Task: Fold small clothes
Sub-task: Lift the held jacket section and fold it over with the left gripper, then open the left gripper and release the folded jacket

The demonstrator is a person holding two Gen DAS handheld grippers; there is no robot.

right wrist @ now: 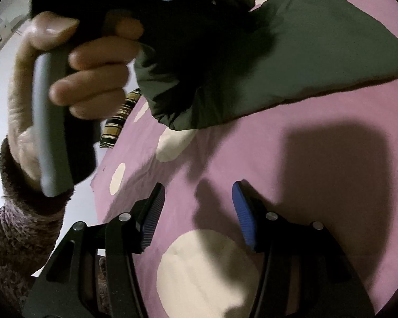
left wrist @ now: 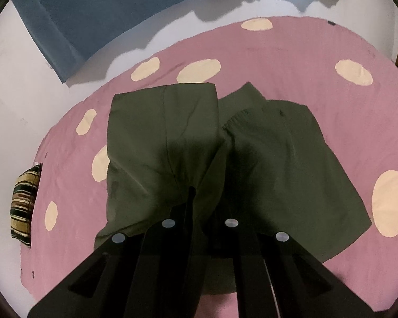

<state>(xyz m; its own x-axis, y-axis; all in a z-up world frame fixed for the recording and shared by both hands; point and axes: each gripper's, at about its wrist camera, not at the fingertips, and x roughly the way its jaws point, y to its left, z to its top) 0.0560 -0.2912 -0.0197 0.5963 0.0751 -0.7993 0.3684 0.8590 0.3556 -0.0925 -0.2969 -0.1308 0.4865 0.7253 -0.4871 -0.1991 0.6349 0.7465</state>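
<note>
A dark olive-green garment [left wrist: 172, 137] lies partly folded on a pink sheet with cream dots [left wrist: 318, 61]. My left gripper [left wrist: 192, 193] is shut on a bunched edge of the garment and lifts it; the cloth drapes over its fingers. In the right wrist view the same garment [right wrist: 305, 53] hangs from the left gripper held by a hand [right wrist: 87, 61] at the upper left. My right gripper [right wrist: 196, 193] is open and empty, hovering above the bare pink sheet [right wrist: 318, 159] in front of the garment, with blue pads [right wrist: 241, 212] showing.
A striped brown and cream cloth [left wrist: 24, 201] lies at the sheet's left edge, also seen in the right wrist view [right wrist: 119, 116]. A blue fabric [left wrist: 98, 13] hangs beyond the sheet against a white wall. Bare pink sheet surrounds the garment.
</note>
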